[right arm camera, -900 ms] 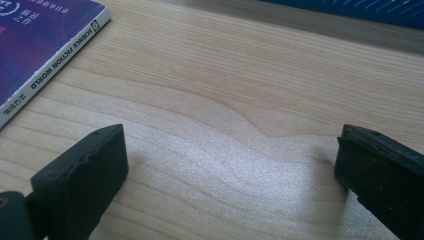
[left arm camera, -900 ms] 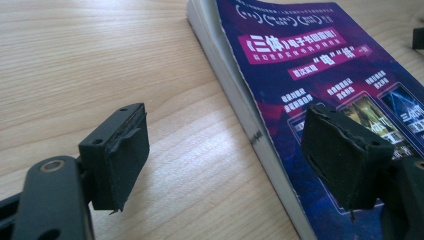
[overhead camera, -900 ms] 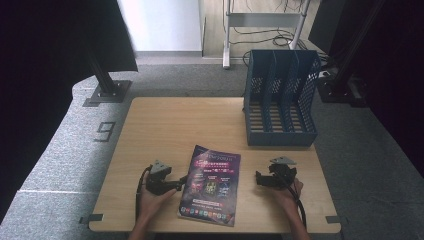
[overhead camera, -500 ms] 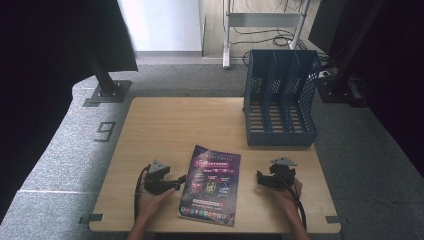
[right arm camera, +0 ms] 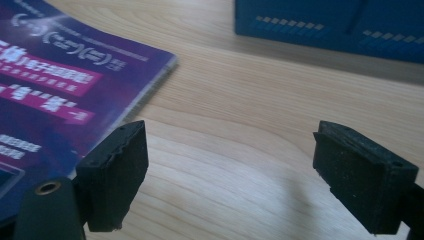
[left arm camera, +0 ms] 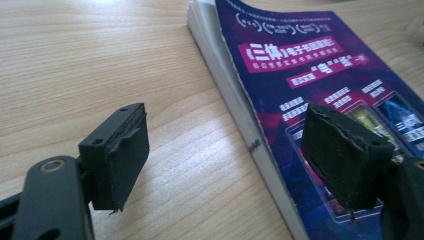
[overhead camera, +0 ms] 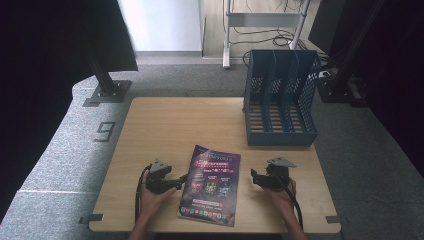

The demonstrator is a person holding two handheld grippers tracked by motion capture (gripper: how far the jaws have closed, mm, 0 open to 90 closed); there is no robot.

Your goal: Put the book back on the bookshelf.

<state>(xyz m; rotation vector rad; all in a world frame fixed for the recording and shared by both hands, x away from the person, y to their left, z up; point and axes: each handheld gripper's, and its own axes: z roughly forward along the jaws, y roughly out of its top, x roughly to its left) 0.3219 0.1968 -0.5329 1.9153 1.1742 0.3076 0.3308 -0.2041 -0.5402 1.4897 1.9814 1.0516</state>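
Observation:
A purple magazine (overhead camera: 211, 182) lies flat near the front edge of the wooden table (overhead camera: 190, 125). My left gripper (overhead camera: 181, 180) sits at its left edge, open, one jaw over the bare wood and the other over the cover (left arm camera: 320, 90). The magazine's white page edge (left arm camera: 235, 105) runs between the jaws. My right gripper (overhead camera: 254, 177) rests a little to the right of the magazine, open, with nothing between its jaws. In the right gripper view the magazine's corner (right arm camera: 75, 75) lies beside the left jaw.
A blue slotted file rack (overhead camera: 280, 97) stands at the table's back right, its base (right arm camera: 330, 25) seen ahead of the right gripper. A black stand foot (overhead camera: 107, 92) sits on the grey floor to the left. The person's hands (overhead camera: 152, 200) come in from the bottom.
The left gripper has edged right, closer onto the magazine's left edge. The right gripper has barely shifted.

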